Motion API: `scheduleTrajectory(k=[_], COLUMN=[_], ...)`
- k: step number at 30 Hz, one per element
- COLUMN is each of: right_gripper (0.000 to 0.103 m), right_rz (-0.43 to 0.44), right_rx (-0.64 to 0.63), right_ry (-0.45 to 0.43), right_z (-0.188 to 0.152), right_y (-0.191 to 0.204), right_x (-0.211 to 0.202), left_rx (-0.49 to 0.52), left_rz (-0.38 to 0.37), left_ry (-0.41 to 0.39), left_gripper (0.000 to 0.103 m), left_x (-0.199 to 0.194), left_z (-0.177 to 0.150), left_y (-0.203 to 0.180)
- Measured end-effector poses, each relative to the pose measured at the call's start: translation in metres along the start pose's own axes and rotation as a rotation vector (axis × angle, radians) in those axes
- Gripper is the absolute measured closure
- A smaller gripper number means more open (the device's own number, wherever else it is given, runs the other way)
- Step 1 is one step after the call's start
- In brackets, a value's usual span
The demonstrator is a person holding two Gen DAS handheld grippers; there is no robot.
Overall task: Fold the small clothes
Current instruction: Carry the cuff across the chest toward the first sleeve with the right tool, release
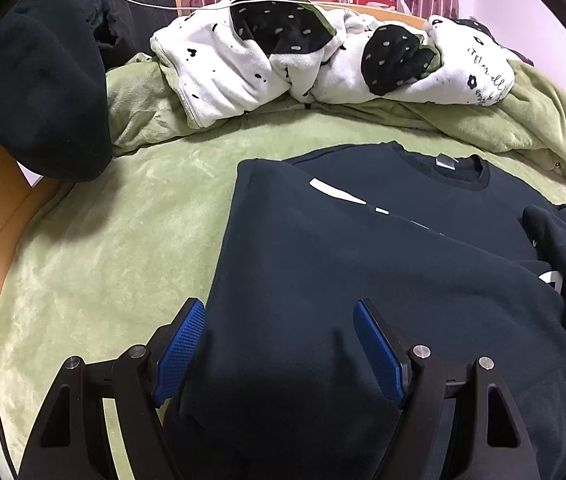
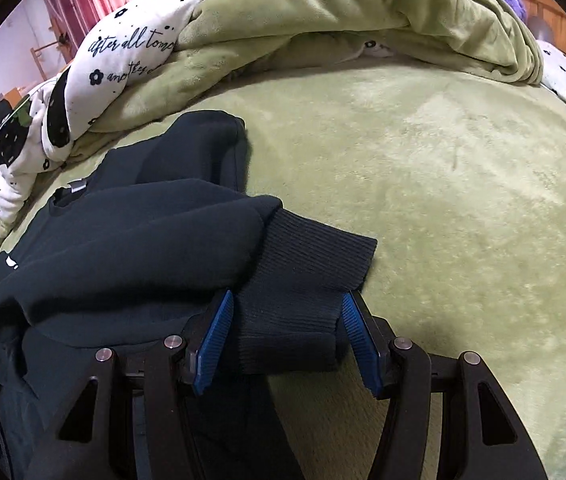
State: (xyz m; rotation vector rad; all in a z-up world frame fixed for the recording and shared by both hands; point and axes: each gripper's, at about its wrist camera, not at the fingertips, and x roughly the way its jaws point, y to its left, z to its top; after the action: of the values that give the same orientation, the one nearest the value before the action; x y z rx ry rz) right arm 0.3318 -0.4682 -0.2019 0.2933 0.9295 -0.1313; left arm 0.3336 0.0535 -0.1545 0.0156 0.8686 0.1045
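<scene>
The sweater lies flat on the bed, its cuff between the spread jaws of the right gripper, unclamped, pointing forward; the left gripper hovers open.

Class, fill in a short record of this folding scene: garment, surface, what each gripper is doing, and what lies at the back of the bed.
garment: dark sweatshirt, left side folded over the front
surface: green blanket
left gripper: open, fingers astride the folded part
right gripper: open, ribbed cuff between its fingers
back of bed: white quilt with black patches, bunched up
</scene>
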Motion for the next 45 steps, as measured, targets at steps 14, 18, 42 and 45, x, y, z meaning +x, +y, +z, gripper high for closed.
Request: scheduleTrajectory(k=[14, 18, 42, 45], right_gripper=[0.084, 0.084, 0.097, 0.092], right_rz=[0.029, 0.034, 0.213, 0.255], right_rx=[-0.062, -0.125, -0.481, -0.469], right_ry=[-0.176, -0.251, -0.133, -0.094], right_z=[0.021, 0.032, -0.046, -0.056], right_y=[0.029, 0.066, 0.391, 0.387], right_x=[-0.091, -0.135, -0.100, -0.092], left_rx=[-0.018, -0.030, -0.088, -0.083], left_rz=[-0.008, 0.005, 0.027, 0.032], left_ry=[-0.039, -0.064, -0.066, -0.062], left_gripper=[0.028, 0.028, 0.028, 0.028], left_x=[-0.030, -0.041, -0.052, -0.049], left_z=[0.002, 0.002, -0.027, -0.027], left_y=[0.010, 0.023, 0.118, 0.118])
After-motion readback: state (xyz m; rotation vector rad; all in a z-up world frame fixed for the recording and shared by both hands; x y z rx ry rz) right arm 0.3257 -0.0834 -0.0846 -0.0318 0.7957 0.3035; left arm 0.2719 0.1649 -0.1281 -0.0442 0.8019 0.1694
